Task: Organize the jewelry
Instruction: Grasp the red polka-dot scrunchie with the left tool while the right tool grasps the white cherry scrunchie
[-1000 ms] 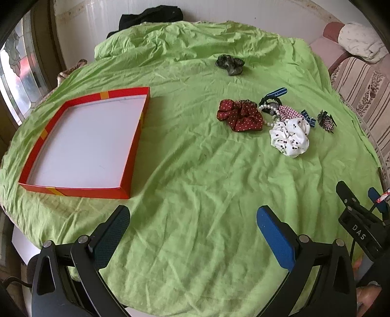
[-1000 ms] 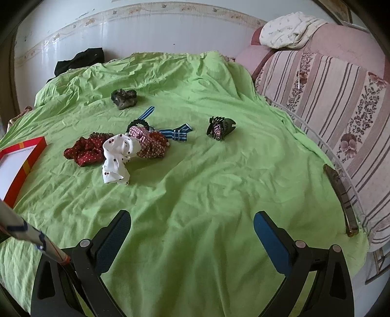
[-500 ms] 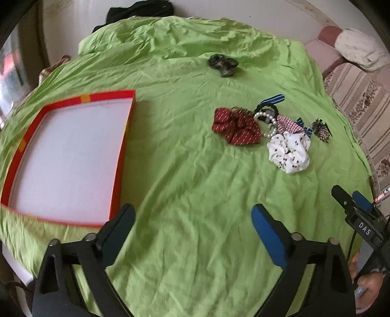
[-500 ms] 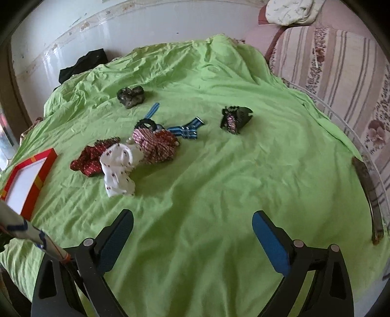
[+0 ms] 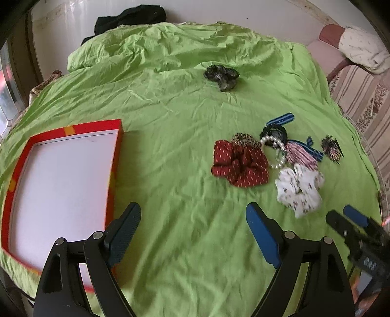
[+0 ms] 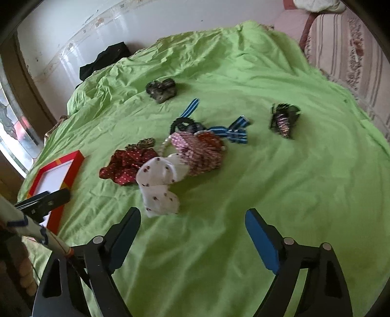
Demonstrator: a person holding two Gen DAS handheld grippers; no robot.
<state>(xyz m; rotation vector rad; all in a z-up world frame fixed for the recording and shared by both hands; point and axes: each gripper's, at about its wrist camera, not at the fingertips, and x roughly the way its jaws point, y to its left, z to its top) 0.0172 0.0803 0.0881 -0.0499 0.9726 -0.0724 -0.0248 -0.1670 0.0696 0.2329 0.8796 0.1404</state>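
Green sheet (image 5: 185, 170) covers bench; striped sofa (image 6: 346, 48) on right, dark cloth (image 5: 129, 18) at far edge. Nothing blocks us. Red tray (image 5: 73, 130) left, empty. Scrunchie pile centre-right: red dotted scrunchie (image 5: 240, 165), white scrunchie (image 6: 158, 185), pearl bracelet (image 5: 276, 152). Left gripper (image 5: 193, 234), right gripper (image 6: 192, 232): jaws closing, nothing btw them.

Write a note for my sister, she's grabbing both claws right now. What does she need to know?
Left claw: nothing between the jaws, closing a little.
Right claw: nothing between them either, closing, near the white scrunchie.
Red tray: on the left, nothing in it.
Red scrunchie, pearl bracelet, striped ribbon: one pile on the green sheet.
Dark scrunchie and sparkly clip lie apart.
Nothing sorted yet; everything is left.
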